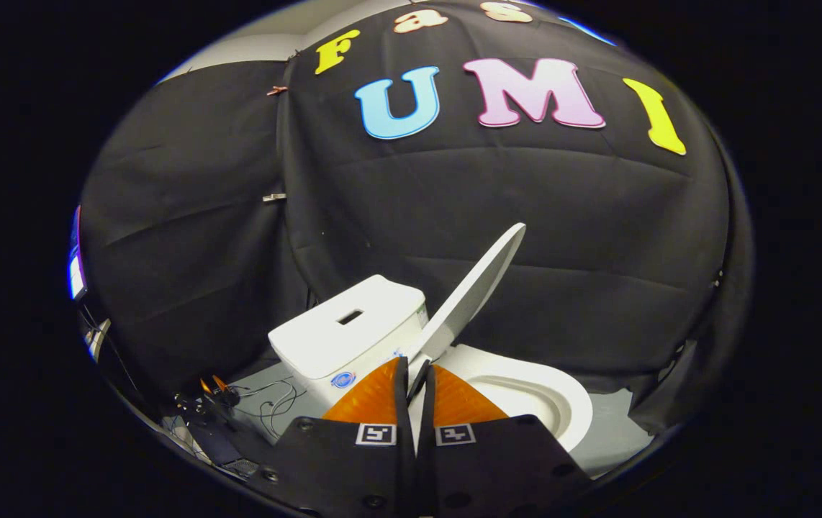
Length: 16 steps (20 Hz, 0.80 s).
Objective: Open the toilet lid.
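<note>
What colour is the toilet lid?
White, plain; the gripper view shows the lid raised beyond the shut gripper.

There was the tool (417,378), low in the middle of the frame, and what a tidy piece of kit it was. Two fingers (375,399) rose as broad wedges, each face ribbed with fine ridges and tapering to a narrow tip. They stood drawn together, only a thin dark slit left between them. Behind them sat two matte black plates (339,467), angular and flared out toward the lower corners. Each plate carried a small square marker (376,434), black pattern on white, set right beside the slit. Round screw heads (303,424) dotted the plates, three to a side.
</note>
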{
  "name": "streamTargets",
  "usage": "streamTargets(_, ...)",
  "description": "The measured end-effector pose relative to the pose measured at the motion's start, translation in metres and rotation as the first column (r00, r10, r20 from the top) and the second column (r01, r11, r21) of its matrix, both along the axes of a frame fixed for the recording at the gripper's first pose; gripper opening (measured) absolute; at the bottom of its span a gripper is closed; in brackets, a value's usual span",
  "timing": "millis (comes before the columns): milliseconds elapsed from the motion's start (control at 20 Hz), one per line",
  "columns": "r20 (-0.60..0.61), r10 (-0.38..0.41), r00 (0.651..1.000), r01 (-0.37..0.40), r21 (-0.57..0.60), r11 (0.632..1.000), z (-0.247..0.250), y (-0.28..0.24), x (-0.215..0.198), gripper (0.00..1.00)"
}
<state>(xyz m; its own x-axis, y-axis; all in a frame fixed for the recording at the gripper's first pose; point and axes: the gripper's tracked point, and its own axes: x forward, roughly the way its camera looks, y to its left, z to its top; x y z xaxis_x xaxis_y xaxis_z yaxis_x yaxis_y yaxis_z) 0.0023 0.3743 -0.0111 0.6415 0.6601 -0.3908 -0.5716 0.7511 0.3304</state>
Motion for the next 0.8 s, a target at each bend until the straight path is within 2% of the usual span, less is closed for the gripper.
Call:
streamTargets(300,0.127,0.078,0.989,-0.071,-0.059,0.996,0.029,0.071,-0.001,0.05)
streamTargets(500,0.207,0.138,0.969,-0.121,-0.096,0.988,0.042,0.115,-0.005,0.05)
streamTargets(800,0.197,0.210,0.958,-0.195,-0.095,0.976,0.047,0.176,-0.008,0.06)
